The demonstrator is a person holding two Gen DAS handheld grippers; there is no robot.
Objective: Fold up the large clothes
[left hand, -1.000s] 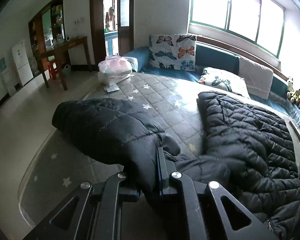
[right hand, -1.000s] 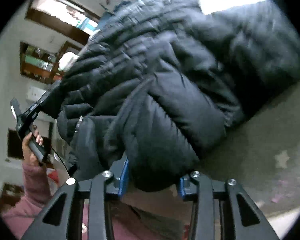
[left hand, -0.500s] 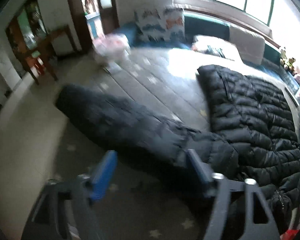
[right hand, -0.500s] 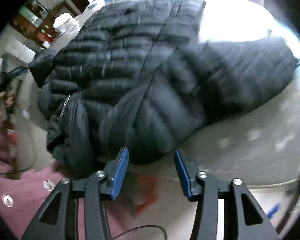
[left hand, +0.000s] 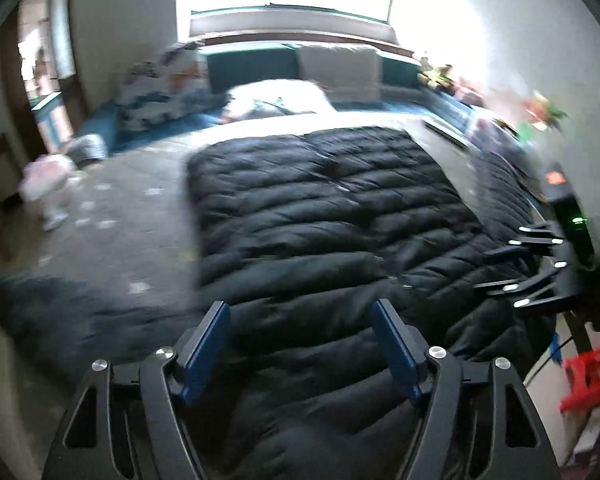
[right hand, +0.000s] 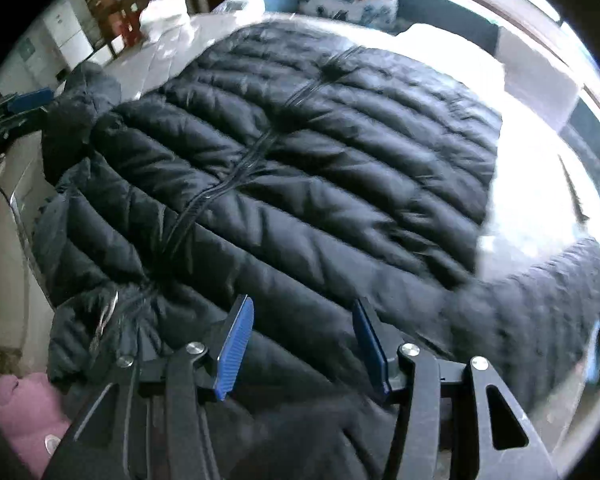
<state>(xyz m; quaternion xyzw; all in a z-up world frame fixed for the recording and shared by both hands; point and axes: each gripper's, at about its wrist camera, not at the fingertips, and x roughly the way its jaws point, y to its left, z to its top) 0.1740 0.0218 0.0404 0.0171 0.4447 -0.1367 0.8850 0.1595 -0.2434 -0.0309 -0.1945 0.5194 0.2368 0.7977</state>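
A large black puffer jacket (left hand: 340,208) lies spread flat on the bed, zip side up (right hand: 284,128). One sleeve (left hand: 60,312) stretches out to the left and the other (right hand: 540,312) to the right. My left gripper (left hand: 300,304) hovers over the jacket's near end, jaws wide and closing, blue pads pressing on nothing. My right gripper (right hand: 302,300) hangs over the near end beside the zip. Its jaws are opening and nothing is pinched between them. Each gripper shows in the other's view: the right gripper (left hand: 516,276), the left gripper (right hand: 16,104).
The grey star-patterned bedspread (left hand: 120,208) lies under the jacket. A butterfly cushion (left hand: 160,80) and a white pillow (left hand: 280,96) sit at the bed's head under a bright window. A plastic bag (left hand: 46,176) rests at the left edge. A red stool (left hand: 592,376) stands right. A pink sleeve (right hand: 20,404) is near.
Both grippers let go of the jacket fabric they held and opened. Both swung in over the jacket's body, which now lies flat with its sleeves spread.
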